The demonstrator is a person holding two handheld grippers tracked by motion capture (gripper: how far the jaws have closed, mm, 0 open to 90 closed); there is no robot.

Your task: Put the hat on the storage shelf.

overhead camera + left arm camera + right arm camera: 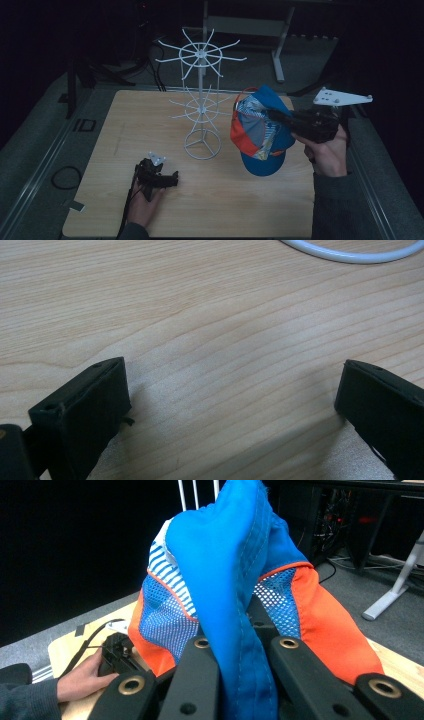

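Wooden table point(100, 150): right gripper point(274, 116) fingers clenched on cap point(260, 132); left gripper point(172, 179) fingers released, resting.

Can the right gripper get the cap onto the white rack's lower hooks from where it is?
Probably yes. The right gripper is shut on the cap, held above the table just right of the white rack, with nothing between them. The left gripper rests low on the table, out of the way.

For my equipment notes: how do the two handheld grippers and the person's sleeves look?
Both grippers, left gripper and right gripper, are black, with blocky black fingers. Brass-coloured rivets mark the right one's linkage. Each carries a pale three-cornered plate on top. A black cable trails from the left. The sleeves are dark grey.
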